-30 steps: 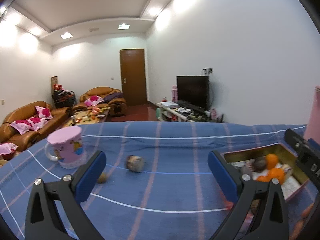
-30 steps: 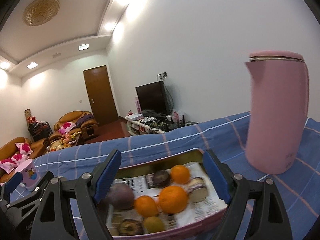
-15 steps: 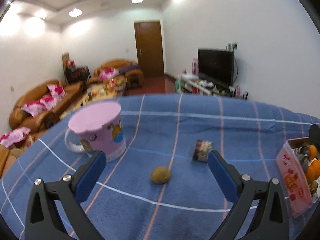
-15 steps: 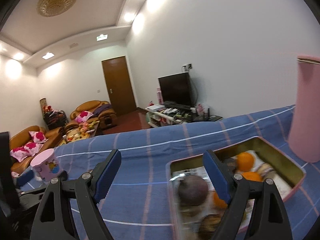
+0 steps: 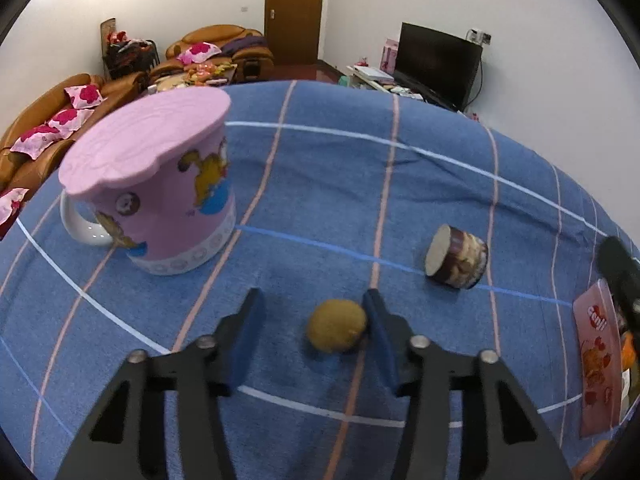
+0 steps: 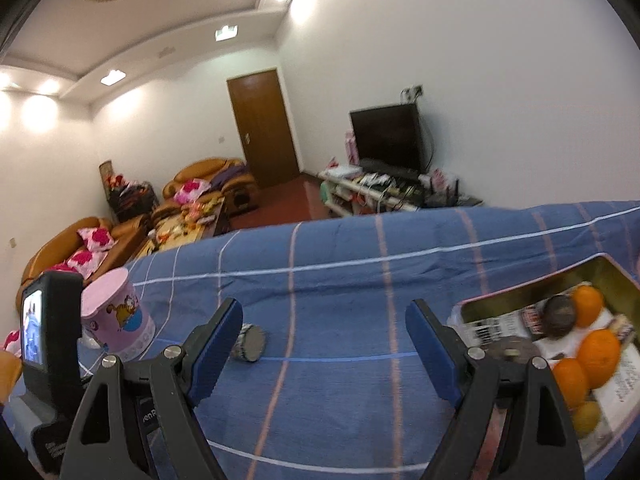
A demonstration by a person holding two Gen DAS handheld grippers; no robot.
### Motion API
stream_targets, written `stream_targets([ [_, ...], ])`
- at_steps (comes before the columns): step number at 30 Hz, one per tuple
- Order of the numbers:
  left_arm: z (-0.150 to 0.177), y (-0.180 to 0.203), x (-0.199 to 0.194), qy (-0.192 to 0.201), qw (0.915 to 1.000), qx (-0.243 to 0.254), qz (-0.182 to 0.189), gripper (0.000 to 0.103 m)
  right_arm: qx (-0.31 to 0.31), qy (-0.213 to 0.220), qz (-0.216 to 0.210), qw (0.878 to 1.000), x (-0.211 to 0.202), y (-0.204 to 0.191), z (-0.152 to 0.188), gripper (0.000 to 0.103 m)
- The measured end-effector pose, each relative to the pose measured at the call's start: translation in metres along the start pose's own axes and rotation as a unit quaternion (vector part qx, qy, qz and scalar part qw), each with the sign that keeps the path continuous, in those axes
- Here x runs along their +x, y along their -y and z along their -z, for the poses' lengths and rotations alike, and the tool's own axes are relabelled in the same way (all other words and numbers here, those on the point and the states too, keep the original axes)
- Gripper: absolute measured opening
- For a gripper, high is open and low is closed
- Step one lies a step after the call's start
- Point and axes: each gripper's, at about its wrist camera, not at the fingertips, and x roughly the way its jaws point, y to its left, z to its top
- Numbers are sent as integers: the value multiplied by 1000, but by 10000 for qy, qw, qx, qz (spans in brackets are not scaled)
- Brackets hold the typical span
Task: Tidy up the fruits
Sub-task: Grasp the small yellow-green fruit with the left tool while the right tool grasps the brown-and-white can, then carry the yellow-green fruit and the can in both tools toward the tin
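Since a second ago your left gripper (image 5: 312, 322) has come down over the blue cloth (image 5: 320, 184), and its jaws are closing around the kiwi (image 5: 337, 325); the right-hand pad touches it, the other does not yet. The kiwi lies just in front of the pink mug (image 5: 160, 196). Your right gripper (image 6: 324, 344) stands wide open and holds nothing. Right of the mug, the tin box (image 6: 532, 292) holds oranges (image 6: 598, 352) and dark fruits.
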Motion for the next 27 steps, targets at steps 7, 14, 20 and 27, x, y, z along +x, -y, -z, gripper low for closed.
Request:
stream_targets([
  [7, 0, -9, -2, 30, 9999, -104, 53, 29, -111, -742, -372, 9965, 49, -25, -4, 85],
  [14, -3, -20, -1, 18, 9996, -148, -236, 29, 4, -1571, -468, 9865, 96, -42, 1, 82],
  [20, -3, -21, -2, 7, 9996, -118, -249, 29, -203, -1941, -178, 9806, 113, -53, 8, 52],
  [27, -6, -18, 1, 18, 9997, -154, -210, 29, -351, -1940, -118, 9803, 108, -58, 11, 41],
])
